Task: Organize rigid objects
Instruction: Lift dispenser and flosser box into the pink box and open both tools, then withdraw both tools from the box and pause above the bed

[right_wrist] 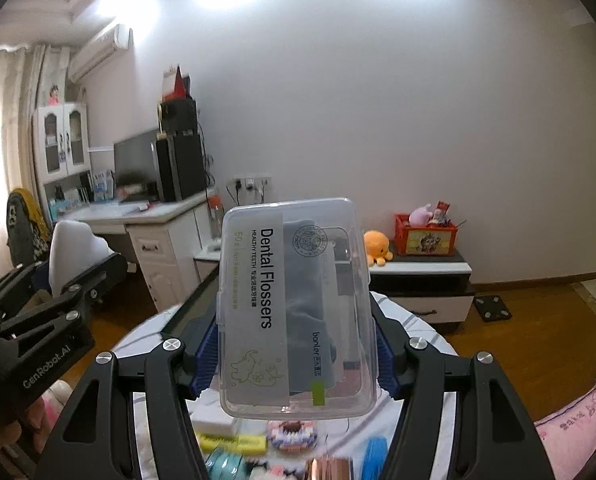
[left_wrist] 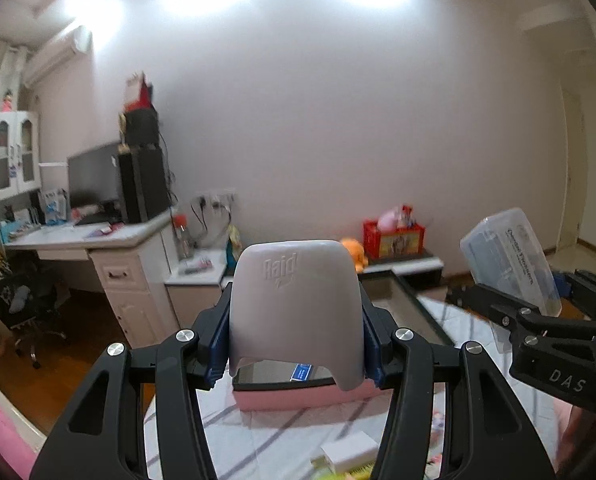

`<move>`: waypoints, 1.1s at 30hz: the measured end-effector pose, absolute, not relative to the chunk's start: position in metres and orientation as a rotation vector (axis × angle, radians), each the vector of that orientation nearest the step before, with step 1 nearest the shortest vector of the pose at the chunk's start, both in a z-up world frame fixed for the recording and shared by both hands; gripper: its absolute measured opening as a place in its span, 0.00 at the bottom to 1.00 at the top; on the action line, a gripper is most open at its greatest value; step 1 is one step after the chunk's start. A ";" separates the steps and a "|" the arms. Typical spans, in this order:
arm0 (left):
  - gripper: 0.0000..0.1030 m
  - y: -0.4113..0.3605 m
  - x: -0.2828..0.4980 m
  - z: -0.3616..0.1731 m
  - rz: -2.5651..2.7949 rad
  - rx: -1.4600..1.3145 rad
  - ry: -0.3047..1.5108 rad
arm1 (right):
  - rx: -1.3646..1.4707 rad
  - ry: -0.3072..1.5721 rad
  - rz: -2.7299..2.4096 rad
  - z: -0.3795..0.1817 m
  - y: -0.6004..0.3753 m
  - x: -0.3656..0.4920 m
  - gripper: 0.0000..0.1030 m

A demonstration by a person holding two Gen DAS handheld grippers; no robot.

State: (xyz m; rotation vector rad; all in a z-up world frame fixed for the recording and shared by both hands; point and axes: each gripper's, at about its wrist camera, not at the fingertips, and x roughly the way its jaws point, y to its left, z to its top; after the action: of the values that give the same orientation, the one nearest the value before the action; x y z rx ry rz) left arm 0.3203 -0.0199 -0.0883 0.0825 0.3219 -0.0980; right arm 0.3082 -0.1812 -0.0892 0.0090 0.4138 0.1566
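Left wrist: your left claw clamps the white Raid device at frame centre, pink box below | Right wrist: your right claw clamps the clear Dental Flossers case, centre; only here orange plush octopus fully visible.

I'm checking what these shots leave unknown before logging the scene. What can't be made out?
- Left wrist view: inside of the pink-walled storage box, mostly hidden by the held grey plastic Raid cover.
- Right wrist view: small colourful items on the bed, blurred, cut by the bottom edge and screened by the clear plastic Dental Flossers case.
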 end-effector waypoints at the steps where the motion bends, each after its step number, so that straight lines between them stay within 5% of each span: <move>1: 0.52 -0.019 0.334 -0.092 -0.103 0.085 0.346 | 0.008 0.439 0.161 -0.093 -0.181 0.323 0.62; 13: 0.52 -0.019 0.477 -0.162 -0.125 0.108 0.660 | -0.001 0.783 0.207 -0.171 -0.167 0.453 0.62; 22: 0.53 -0.018 0.502 -0.194 -0.103 0.136 0.753 | -0.034 0.897 0.179 -0.197 -0.162 0.482 0.63; 25: 0.61 -0.014 0.496 -0.187 -0.078 0.123 0.727 | -0.004 0.866 0.180 -0.189 -0.166 0.478 0.76; 33: 0.95 0.016 0.451 -0.134 -0.058 0.084 0.586 | 0.073 0.733 0.186 -0.140 -0.178 0.444 0.77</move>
State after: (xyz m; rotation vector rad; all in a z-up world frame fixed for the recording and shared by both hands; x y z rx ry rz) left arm 0.4505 0.0155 -0.1341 0.0839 0.5855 -0.0582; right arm 0.4436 -0.1783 -0.1398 0.0728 0.7332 0.1857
